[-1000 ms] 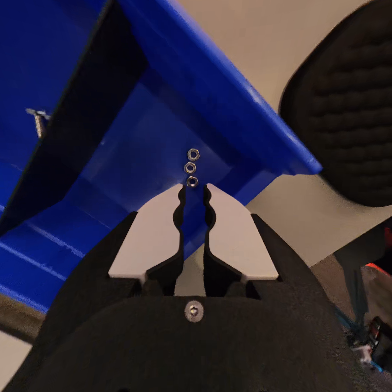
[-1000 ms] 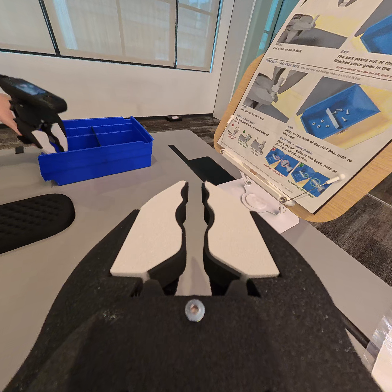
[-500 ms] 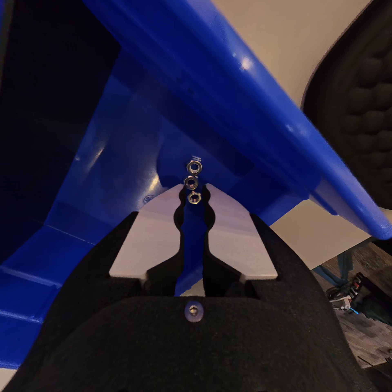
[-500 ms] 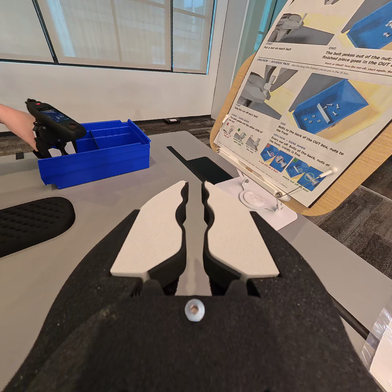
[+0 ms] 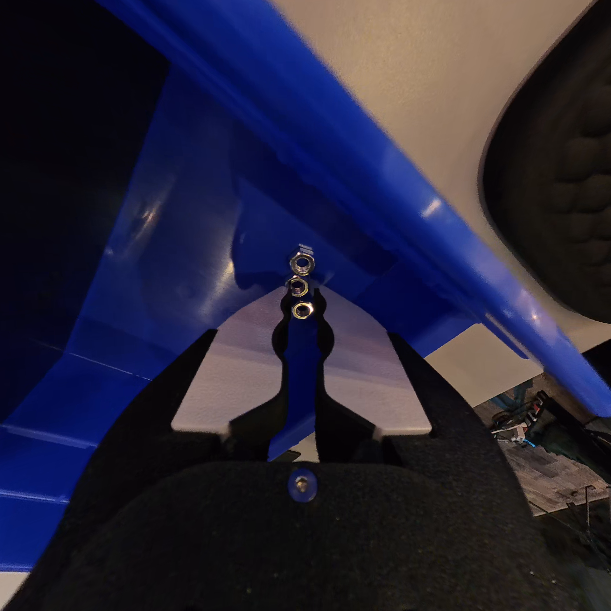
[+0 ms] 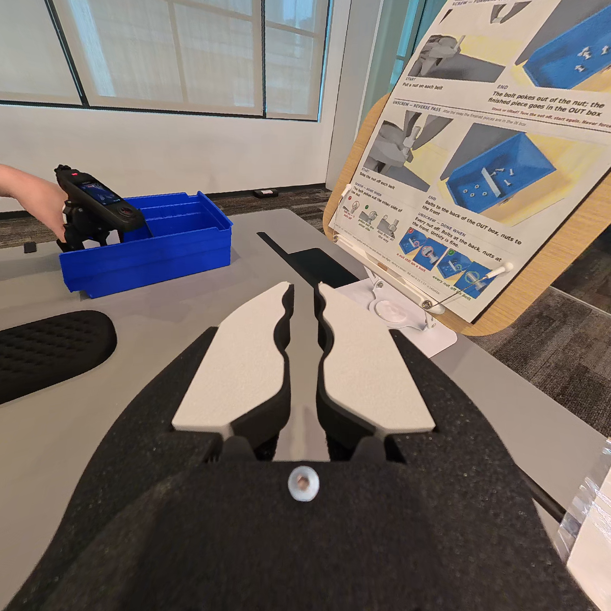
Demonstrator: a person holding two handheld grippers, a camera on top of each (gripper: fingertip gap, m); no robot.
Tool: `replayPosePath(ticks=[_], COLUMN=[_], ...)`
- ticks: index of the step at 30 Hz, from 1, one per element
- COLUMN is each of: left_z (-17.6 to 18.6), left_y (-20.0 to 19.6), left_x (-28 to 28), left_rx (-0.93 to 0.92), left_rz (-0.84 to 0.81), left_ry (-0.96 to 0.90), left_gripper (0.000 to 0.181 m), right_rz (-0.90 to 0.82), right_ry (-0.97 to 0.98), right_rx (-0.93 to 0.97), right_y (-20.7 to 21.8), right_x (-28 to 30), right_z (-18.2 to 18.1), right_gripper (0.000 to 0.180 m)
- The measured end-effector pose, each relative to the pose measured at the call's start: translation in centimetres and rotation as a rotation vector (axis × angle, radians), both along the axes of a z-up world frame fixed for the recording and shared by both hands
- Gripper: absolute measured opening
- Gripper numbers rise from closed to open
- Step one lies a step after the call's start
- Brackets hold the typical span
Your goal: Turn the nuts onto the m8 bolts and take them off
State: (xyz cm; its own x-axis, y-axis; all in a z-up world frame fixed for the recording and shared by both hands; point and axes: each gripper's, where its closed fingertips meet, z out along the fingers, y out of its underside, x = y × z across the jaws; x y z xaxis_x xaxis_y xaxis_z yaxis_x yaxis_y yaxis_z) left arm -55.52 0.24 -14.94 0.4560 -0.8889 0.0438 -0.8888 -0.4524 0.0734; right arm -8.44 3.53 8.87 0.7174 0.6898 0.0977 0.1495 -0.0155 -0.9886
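Left gripper [image 5: 301, 292]: jaws narrowly parted inside blue bin [image 5: 330, 185], nearest hex nut [image 5: 302, 310] between fingertips, two more nuts [image 5: 300, 273] ahead against the wall. Right gripper [image 6: 303, 289]: narrowly parted, empty, over bare table [image 6: 185, 317] with the bin far ahead-left.

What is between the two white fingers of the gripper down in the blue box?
In the left wrist view, one small nut lies between the left gripper fingertips on the blue box floor, untouched. Two more nuts lie just beyond.
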Motion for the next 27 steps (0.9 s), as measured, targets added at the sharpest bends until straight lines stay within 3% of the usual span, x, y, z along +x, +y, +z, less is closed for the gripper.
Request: replayPosePath(ticks=[27], left_z=[-0.53], left_y=[0.66], left_x=[-0.33], left_rx=[0.048], left_rz=[-0.036], left_ry=[0.007], left_gripper=[0.016], right_rz=[0.005], right_ry=[0.008], right_rx=[-0.016], right_y=[0.00], right_x=[0.03], right_z=[-0.33], right_gripper=[0.010])
